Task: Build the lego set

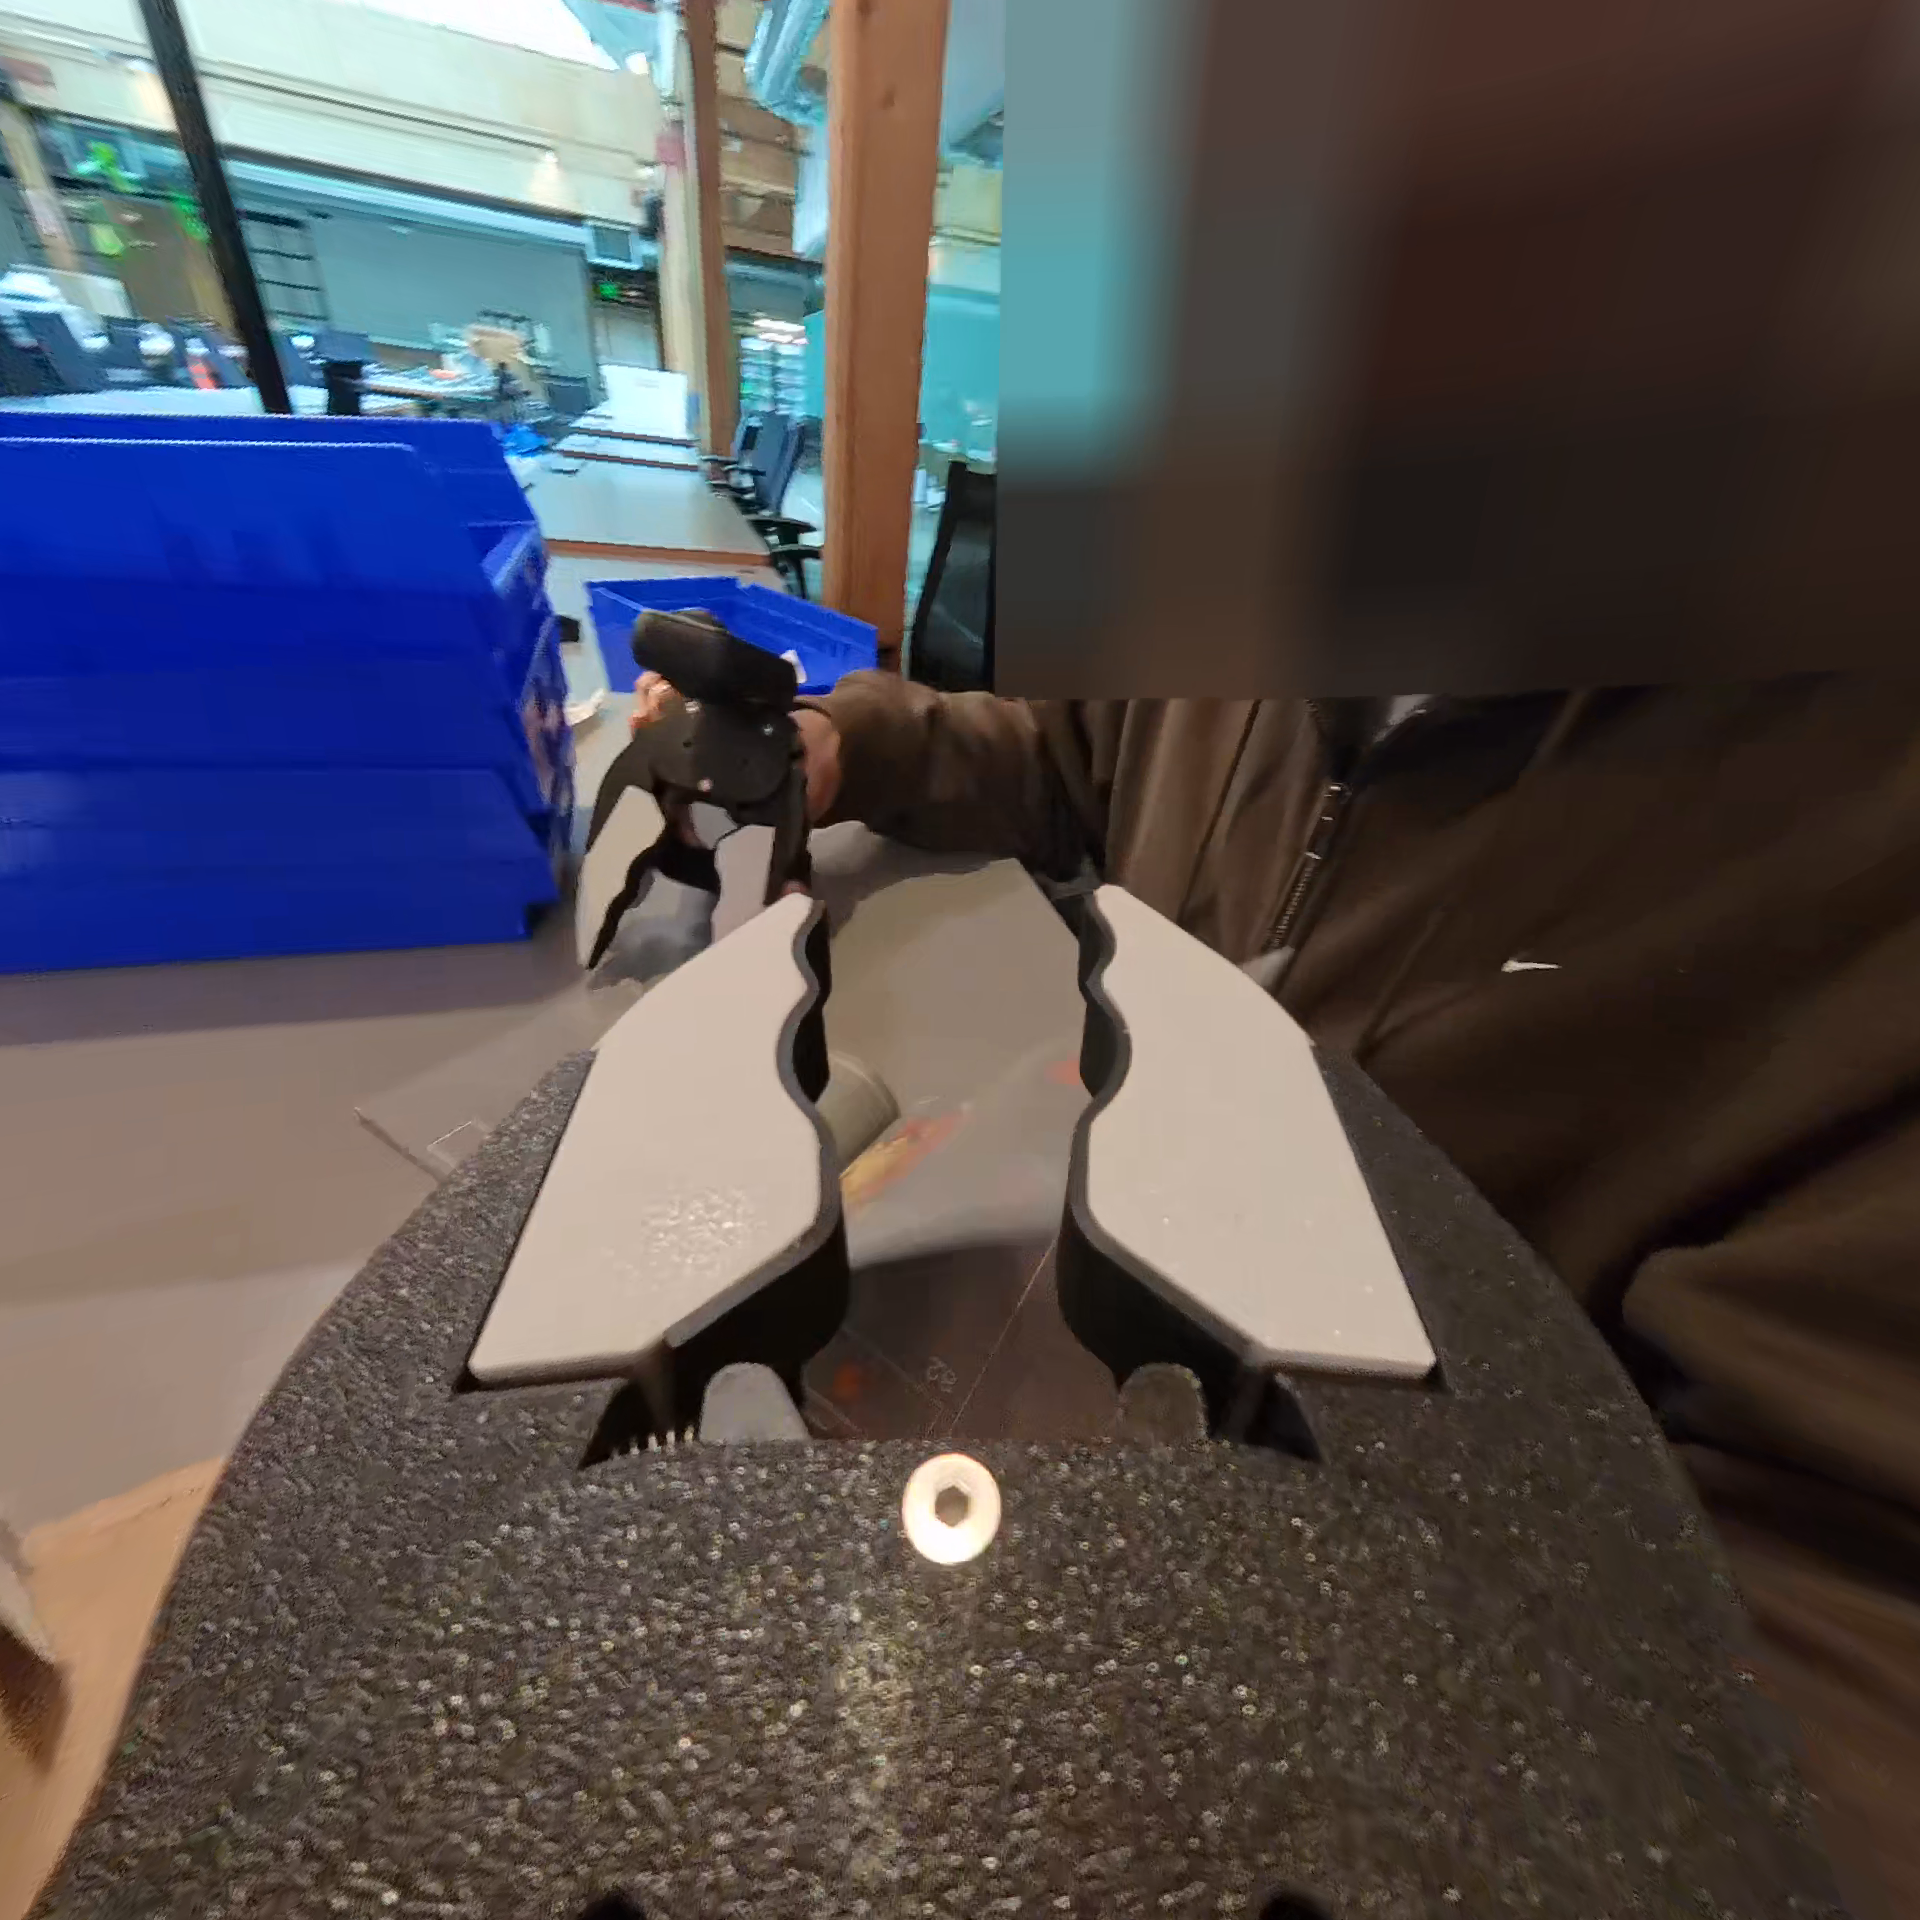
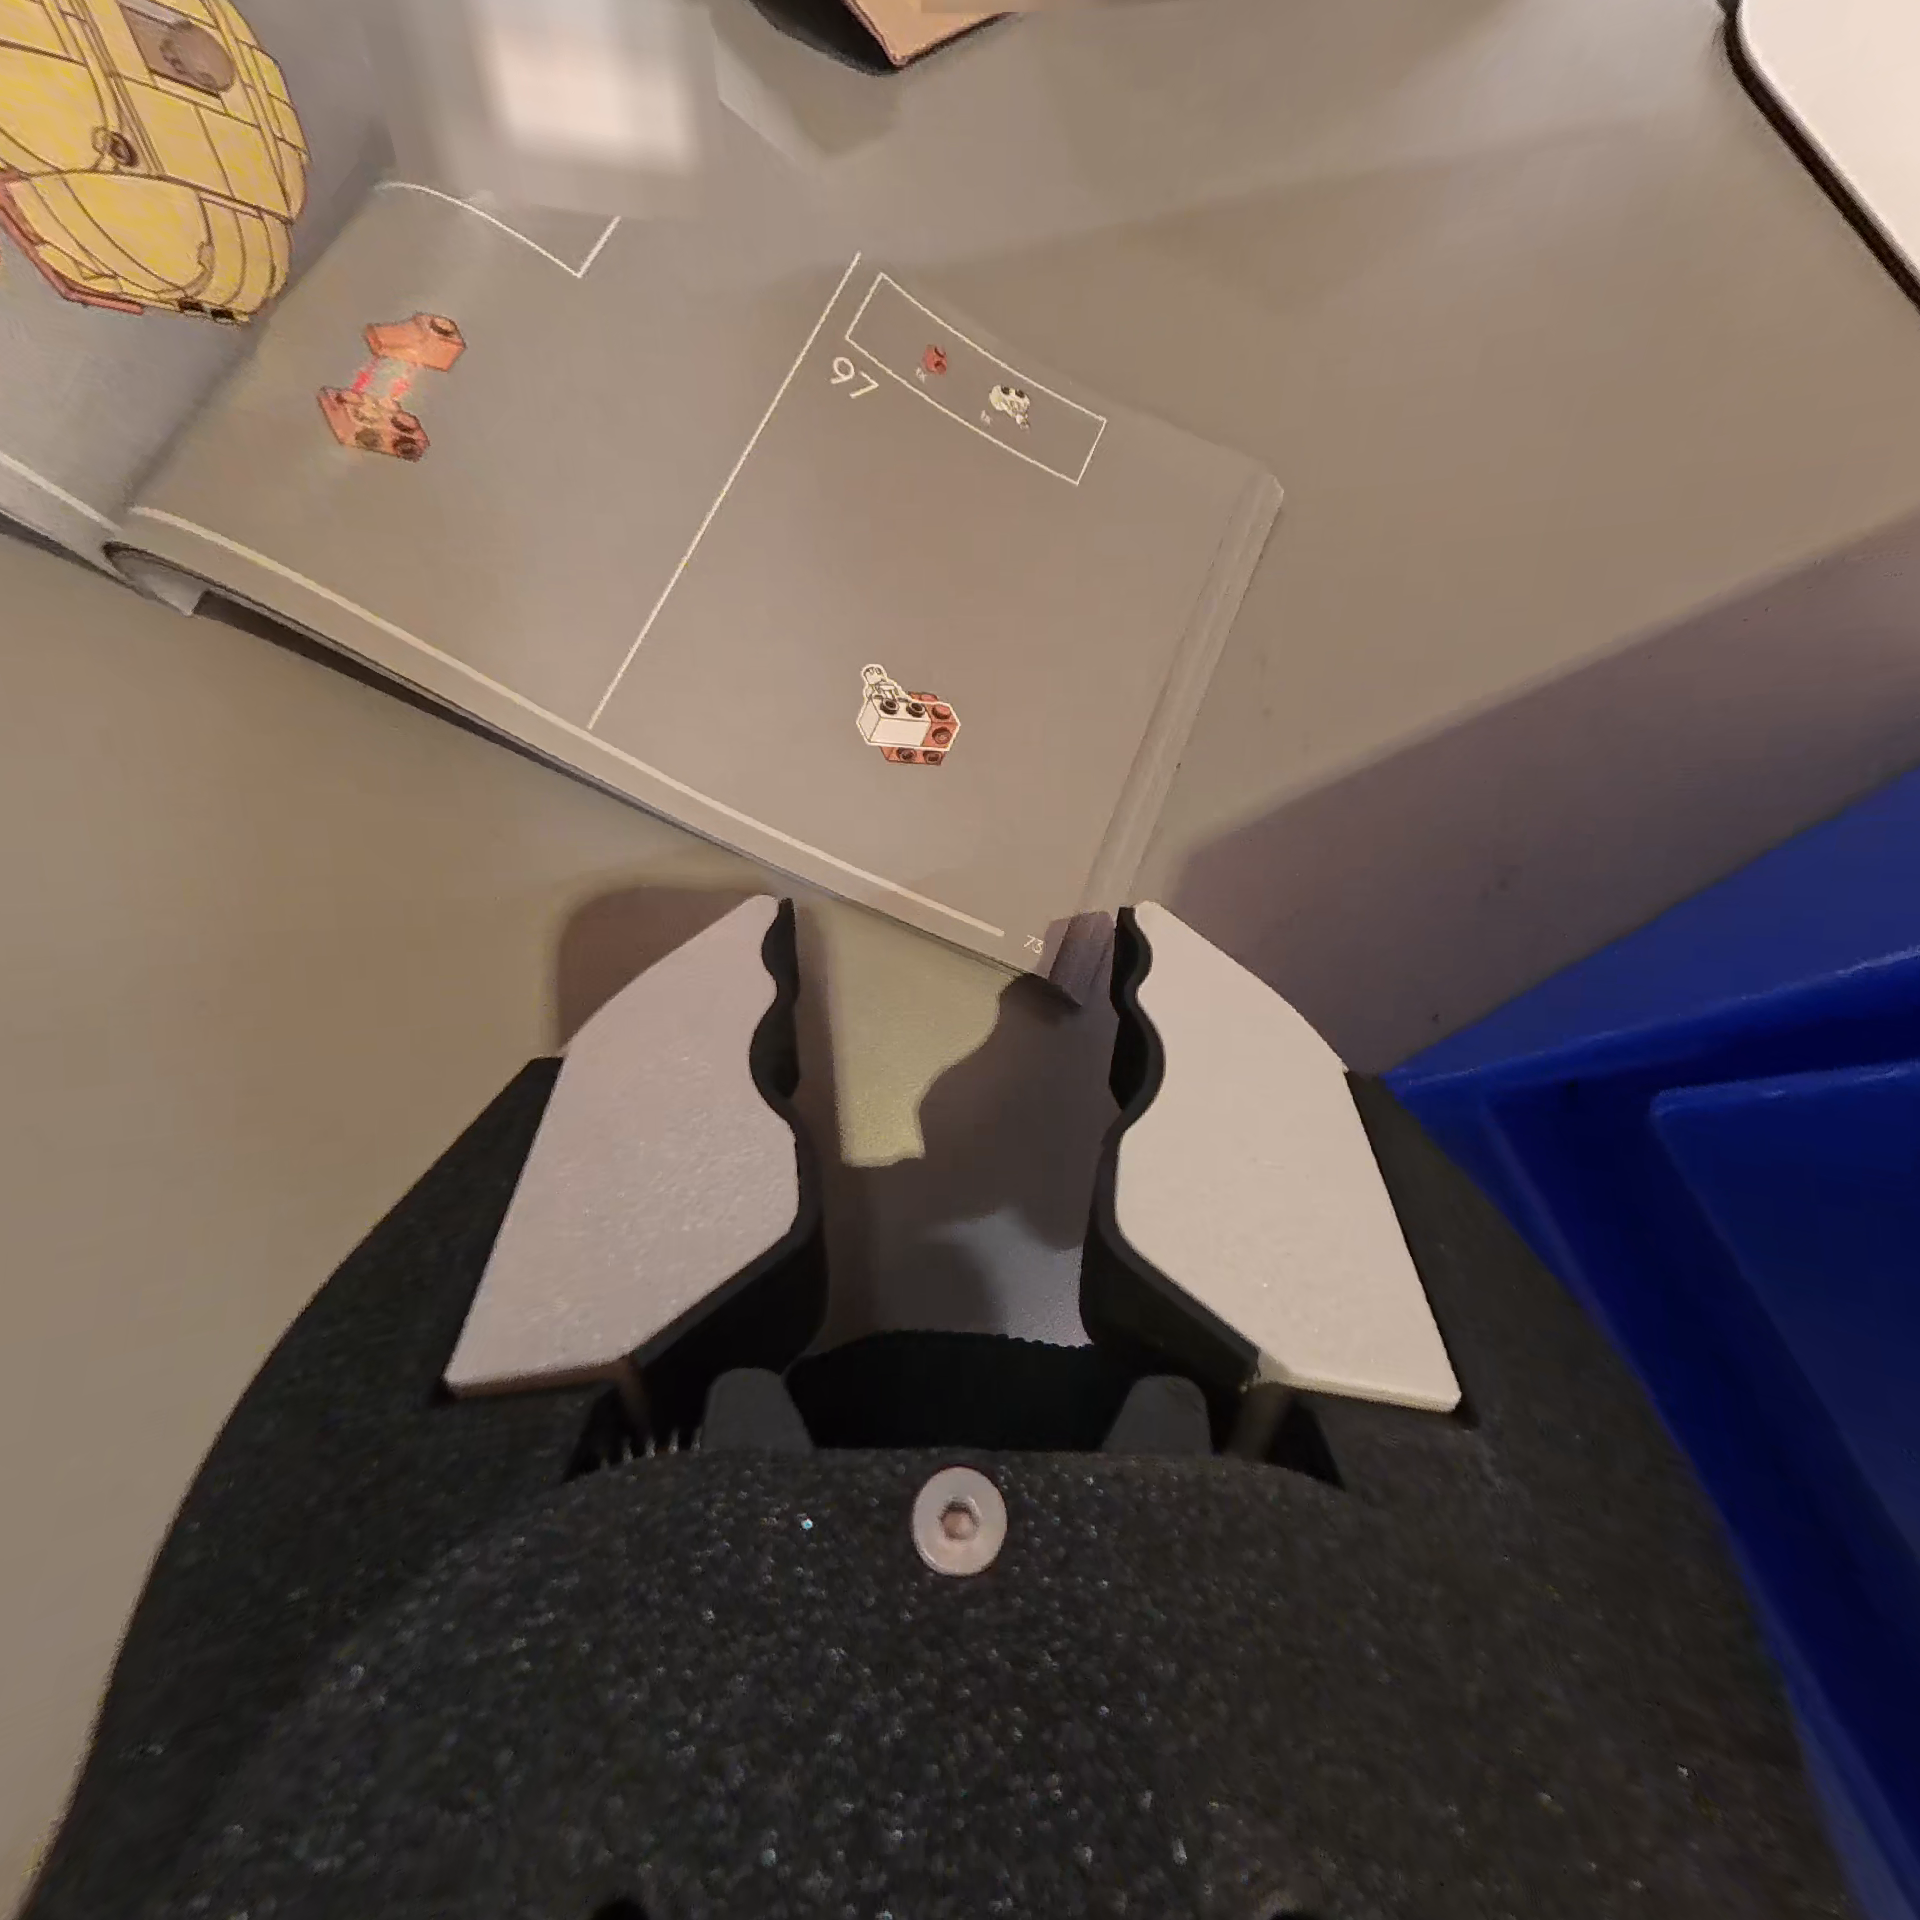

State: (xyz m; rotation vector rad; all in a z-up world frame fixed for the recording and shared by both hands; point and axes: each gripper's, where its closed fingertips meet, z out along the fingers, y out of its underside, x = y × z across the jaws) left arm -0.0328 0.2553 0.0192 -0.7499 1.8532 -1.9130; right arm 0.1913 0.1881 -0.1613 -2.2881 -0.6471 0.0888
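An open grey instruction booklet (image 2: pixel 831 582) lies on the grey table, with small brick drawings on its pages. My right gripper (image 2: pixel 956 920) is open and empty, its fingertips just short of the booklet's near corner. My left gripper (image 1: pixel 956 914) is open and empty, held above the table, with part of the booklet (image 1: pixel 935 1132) blurred between its fingers. The right gripper also shows in the left wrist view (image 1: pixel 665 925), held by a hand, pointing down at the table with its jaws apart. No loose bricks show in either view.
A stack of blue bins (image 1: pixel 260 707) stands at the left, and another blue bin (image 1: pixel 727 623) farther back. A blue bin (image 2: pixel 1662 1195) sits close to the right gripper's right side. A person in a brown jacket (image 1: pixel 1507 1039) fills the right. A white-edged object (image 2: pixel 1849 125) lies at the far right. About 30 cm separates my left fingertips from my right.
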